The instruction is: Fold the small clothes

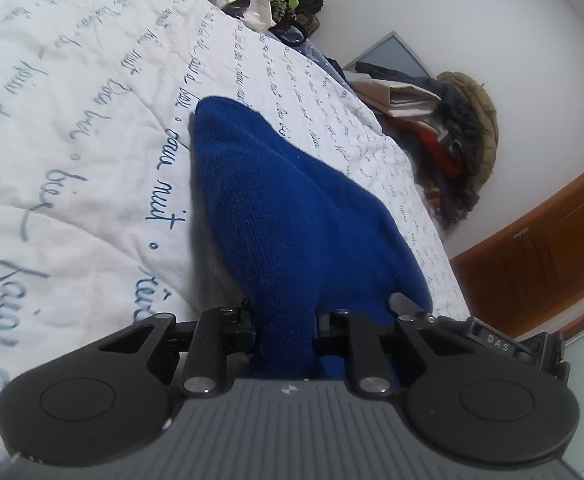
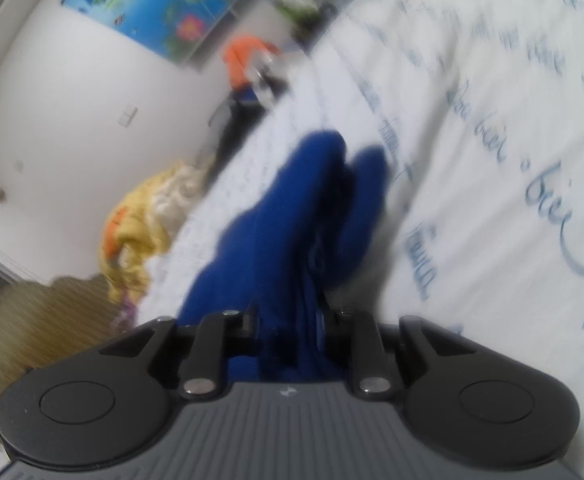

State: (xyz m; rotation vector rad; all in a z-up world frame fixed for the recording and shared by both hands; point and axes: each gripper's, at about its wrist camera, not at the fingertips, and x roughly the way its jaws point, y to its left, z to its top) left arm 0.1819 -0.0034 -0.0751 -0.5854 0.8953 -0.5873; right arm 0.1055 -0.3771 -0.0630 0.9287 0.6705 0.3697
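Note:
A small dark blue knit garment (image 1: 292, 216) hangs above a white bed cover with blue script (image 1: 71, 120). My left gripper (image 1: 285, 328) is shut on one end of the garment, which stretches away from it over the bed. My right gripper (image 2: 289, 328) is shut on another part of the same blue garment (image 2: 292, 216); that view is blurred by motion. The fingertips of both grippers are hidden in the cloth.
A pile of clothes and bags (image 1: 452, 128) lies past the far end of the bed by a white wall. An orange-brown wooden cabinet (image 1: 552, 248) is at the right. A yellow cloth heap (image 2: 143, 220) and a poster (image 2: 159, 0) show beside the bed.

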